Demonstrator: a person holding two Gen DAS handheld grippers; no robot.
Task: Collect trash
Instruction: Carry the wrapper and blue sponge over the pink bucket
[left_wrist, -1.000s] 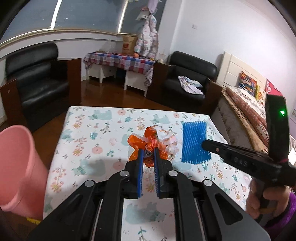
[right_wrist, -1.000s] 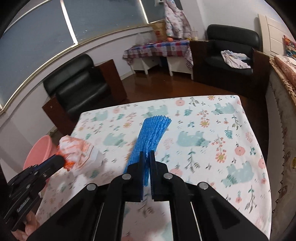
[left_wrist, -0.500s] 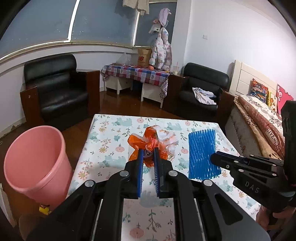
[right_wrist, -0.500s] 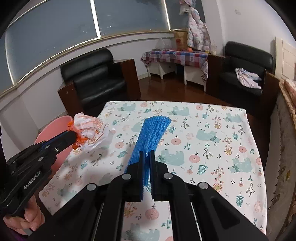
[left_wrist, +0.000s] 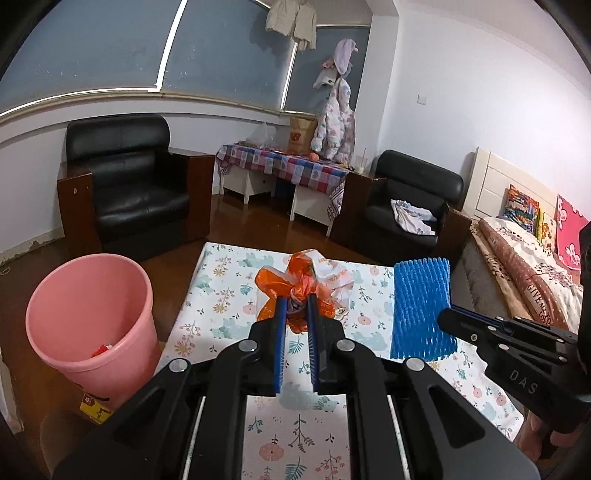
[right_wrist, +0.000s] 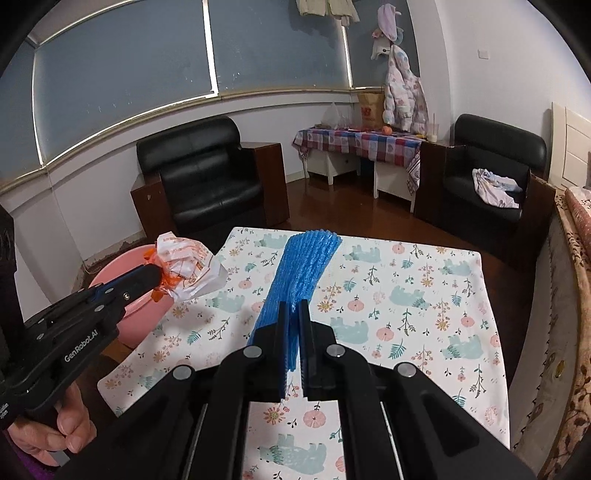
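Observation:
My left gripper (left_wrist: 294, 308) is shut on a crumpled orange and white wrapper (left_wrist: 314, 282) and holds it above the floral table (left_wrist: 221, 306). The wrapper also shows in the right wrist view (right_wrist: 186, 264), at the tip of the left gripper (right_wrist: 157, 275). My right gripper (right_wrist: 292, 314) is shut on a blue foam net sleeve (right_wrist: 303, 266), lifted off the table; the sleeve also shows in the left wrist view (left_wrist: 421, 306), held by the right gripper (left_wrist: 448, 317). A pink bucket (left_wrist: 92, 314) stands on the floor left of the table, with a few scraps inside.
Two black armchairs (left_wrist: 129, 192) (left_wrist: 410, 206) and a checkered side table (left_wrist: 284, 166) stand beyond the floral table. A bed (left_wrist: 524, 266) lies to the right. A yellow item (left_wrist: 94, 404) lies by the bucket's base.
Both grippers have risen and pulled back with their loads. The view has tilted up and the pink bucket now shows fully at the left.

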